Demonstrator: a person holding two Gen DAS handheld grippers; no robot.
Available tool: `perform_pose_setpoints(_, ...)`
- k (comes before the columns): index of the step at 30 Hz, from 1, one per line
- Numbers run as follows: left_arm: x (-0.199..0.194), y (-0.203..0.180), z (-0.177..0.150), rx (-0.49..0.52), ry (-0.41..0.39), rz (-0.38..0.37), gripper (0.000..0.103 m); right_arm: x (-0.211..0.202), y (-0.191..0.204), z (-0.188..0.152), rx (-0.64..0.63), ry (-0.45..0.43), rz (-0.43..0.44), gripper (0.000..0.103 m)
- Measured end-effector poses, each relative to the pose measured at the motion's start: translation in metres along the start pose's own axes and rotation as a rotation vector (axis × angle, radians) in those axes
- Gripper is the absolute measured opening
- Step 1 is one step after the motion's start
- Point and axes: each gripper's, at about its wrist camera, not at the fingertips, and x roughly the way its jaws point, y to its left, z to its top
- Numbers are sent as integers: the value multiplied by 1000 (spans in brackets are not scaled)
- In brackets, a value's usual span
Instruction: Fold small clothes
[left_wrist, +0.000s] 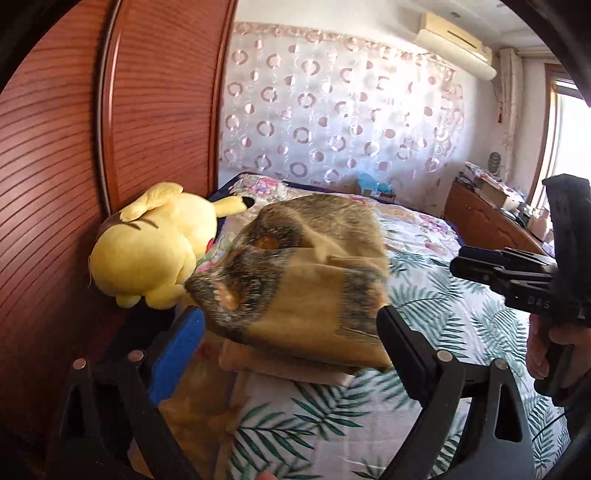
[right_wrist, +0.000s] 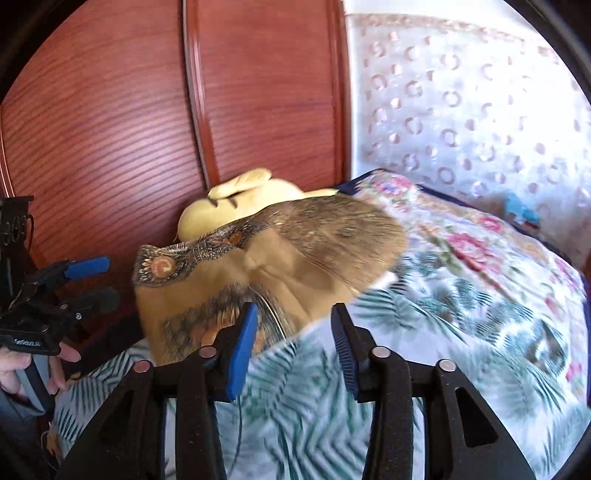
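Tan, dark-patterned cloth (left_wrist: 306, 280) lies folded, blurred; both grippers (left_wrist: 291, 332) (right_wrist: 295, 332) spread apart, holding nothing.

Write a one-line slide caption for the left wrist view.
Open left hand-held gripper faces a folded tan patterned garment on the leaf-print bedspread, beside a yellow plush toy.

A tan garment (left_wrist: 314, 280) with dark patterned bands lies folded atop a pale folded cloth (left_wrist: 280, 369) near the bed's (left_wrist: 424, 332) wardrobe-side edge.

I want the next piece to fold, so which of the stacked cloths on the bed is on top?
The tan patterned cloth with dark paisley borders is on top; the plain pale pink cloth lies beneath it.
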Motion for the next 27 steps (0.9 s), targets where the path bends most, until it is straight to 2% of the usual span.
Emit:
perform_pose_setpoints(2,-10,-15,0,15,-8,-28,95,-30,0,-13,21,-27,-30,53)
perform_pose_setpoints(4,-20,-33,-1,38,-21,-42,95,-58,0,-27,45,-54,-55,67)
perform_pose_setpoints(7,-32,-57,-1,68,-40,-73,95,-99,4,-50,91,-96,-102,77)
perform_pose_setpoints(18,-82,-136,-4,147,-113,-176,95,-222,25,-107,215,-214,-349,78)
perform_pose_setpoints(23,-99,-166,-5,176,-131,-196,95,-258,35,-124,260,-249,-402,78)
perform_pose_setpoints(27,-110,-180,-7,201,-150,-204,95,-271,44,-135,271,-260,-454,78)
